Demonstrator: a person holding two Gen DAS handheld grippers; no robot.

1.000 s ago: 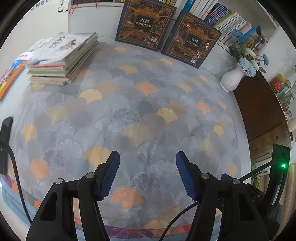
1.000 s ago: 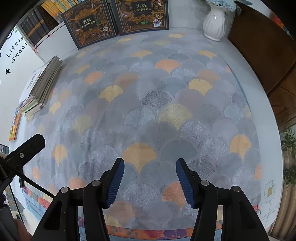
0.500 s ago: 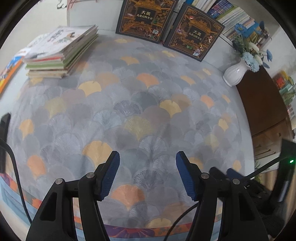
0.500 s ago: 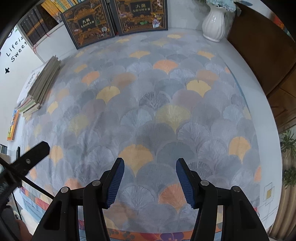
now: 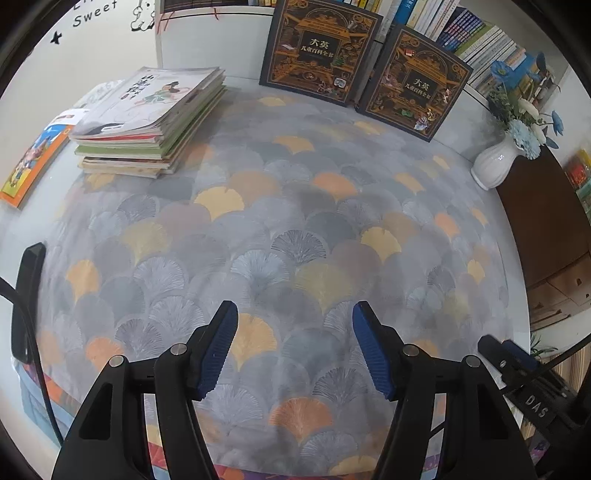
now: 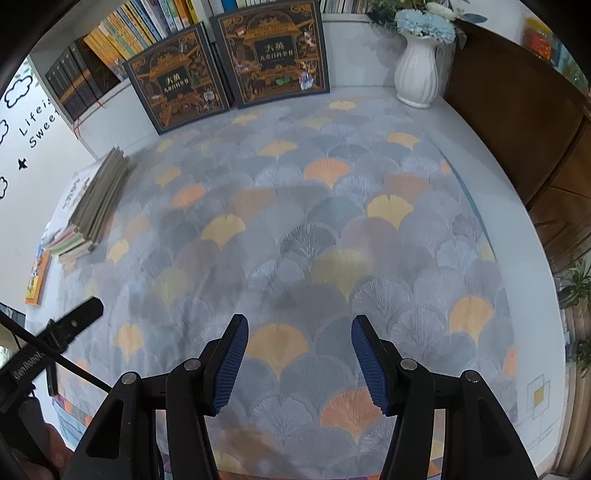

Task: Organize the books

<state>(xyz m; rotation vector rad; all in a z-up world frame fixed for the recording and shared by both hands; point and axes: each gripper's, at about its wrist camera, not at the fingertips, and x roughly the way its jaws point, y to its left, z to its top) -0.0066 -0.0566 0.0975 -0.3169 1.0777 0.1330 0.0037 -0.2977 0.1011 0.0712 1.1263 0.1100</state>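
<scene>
A stack of thin picture books (image 5: 155, 118) lies at the far left of the fan-patterned cloth (image 5: 295, 240); it also shows in the right wrist view (image 6: 94, 199). Two dark ornate books (image 5: 317, 48) (image 5: 413, 83) stand upright against the shelf at the back, also in the right wrist view (image 6: 177, 94) (image 6: 280, 51). An orange book (image 5: 33, 162) lies flat left of the stack. My left gripper (image 5: 293, 347) is open and empty above the near cloth. My right gripper (image 6: 299, 362) is open and empty, also near the front edge.
A white vase with blue flowers (image 5: 498, 162) stands at the back right, seen too in the right wrist view (image 6: 419, 70). A dark wooden cabinet (image 6: 517, 122) borders the table's right side. Shelved books (image 5: 465, 33) line the back wall.
Both grippers have tilted up and moved forward a little, so the back shelf and standing books sit lower in view. The left view turned left toward the stack. Both jaws stay open.
</scene>
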